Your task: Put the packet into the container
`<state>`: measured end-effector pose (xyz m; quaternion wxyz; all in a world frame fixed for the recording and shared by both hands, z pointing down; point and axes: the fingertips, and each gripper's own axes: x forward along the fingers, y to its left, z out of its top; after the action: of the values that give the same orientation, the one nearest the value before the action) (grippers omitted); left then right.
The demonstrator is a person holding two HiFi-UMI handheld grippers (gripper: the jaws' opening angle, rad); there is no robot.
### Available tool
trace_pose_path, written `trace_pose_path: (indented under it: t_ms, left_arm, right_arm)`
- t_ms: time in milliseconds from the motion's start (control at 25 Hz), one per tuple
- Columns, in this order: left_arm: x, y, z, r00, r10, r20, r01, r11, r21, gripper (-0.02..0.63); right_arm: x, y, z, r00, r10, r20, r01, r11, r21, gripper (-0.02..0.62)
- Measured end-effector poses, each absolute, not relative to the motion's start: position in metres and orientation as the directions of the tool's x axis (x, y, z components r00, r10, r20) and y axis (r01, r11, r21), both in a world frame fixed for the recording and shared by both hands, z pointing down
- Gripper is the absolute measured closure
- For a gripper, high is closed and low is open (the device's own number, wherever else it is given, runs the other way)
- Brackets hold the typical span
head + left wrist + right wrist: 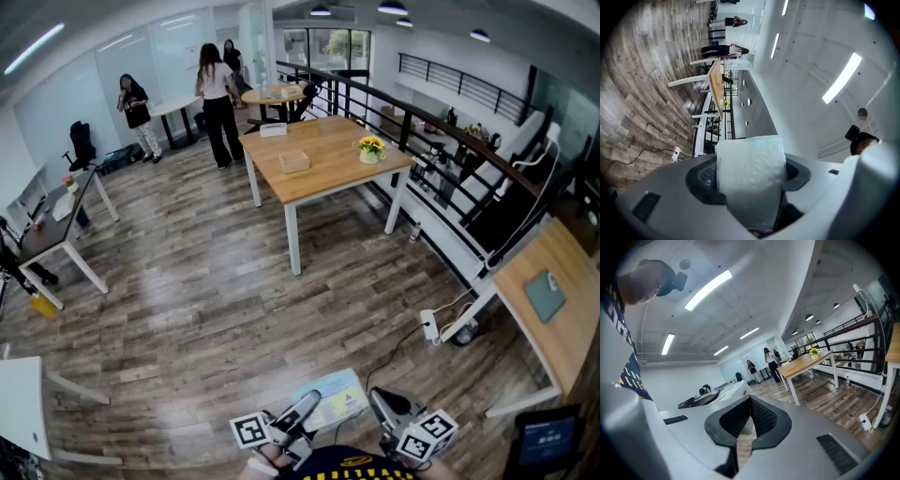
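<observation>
A pale, bluish-white plastic packet is pinched between the jaws of my left gripper, which is shut on it. In the head view the packet shows a light blue and yellow face at the bottom edge, sticking out past the left gripper. My right gripper is held close beside it, to the right. Its jaws are shut with nothing between them. No container is clearly recognisable in any view.
A wooden table stands ahead, with a small wooden box and a flower pot on it. A black railing runs along the right. Desks stand at left and right. People stand far back.
</observation>
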<state>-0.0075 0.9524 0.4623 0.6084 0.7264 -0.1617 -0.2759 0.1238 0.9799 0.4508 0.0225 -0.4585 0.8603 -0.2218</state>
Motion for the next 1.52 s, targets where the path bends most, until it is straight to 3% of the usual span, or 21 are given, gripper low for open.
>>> trace_pose_path:
  t_ms: [560, 1080, 1520]
  left_arm:
    - [-0.080, 0.921, 0.473, 0.816, -0.549, -0.182, 0.076, -0.209, 0.975, 0.321]
    - [-0.121, 0.855, 0.478, 0.814, -0.560, -0.154, 0.050, -0.197, 0.979, 0.321]
    - [-0.103, 0.722, 0.471, 0.789, -0.605, -0.105, -0.038, -0.219, 0.975, 0.321]
  right_arm:
    - [0.061, 0.954, 0.449, -0.540, -0.826, 0.161, -0.801, 0.446, -0.399, 0.584]
    - [0.051, 0.901, 0.438, -0.484, -0.864, 0.137, -0.810, 0.383, -0.444, 0.580]
    - [0.040, 0.747, 0.436, -0.637, -0.771, 0.024, -0.646, 0.517, -0.562, 0.459]
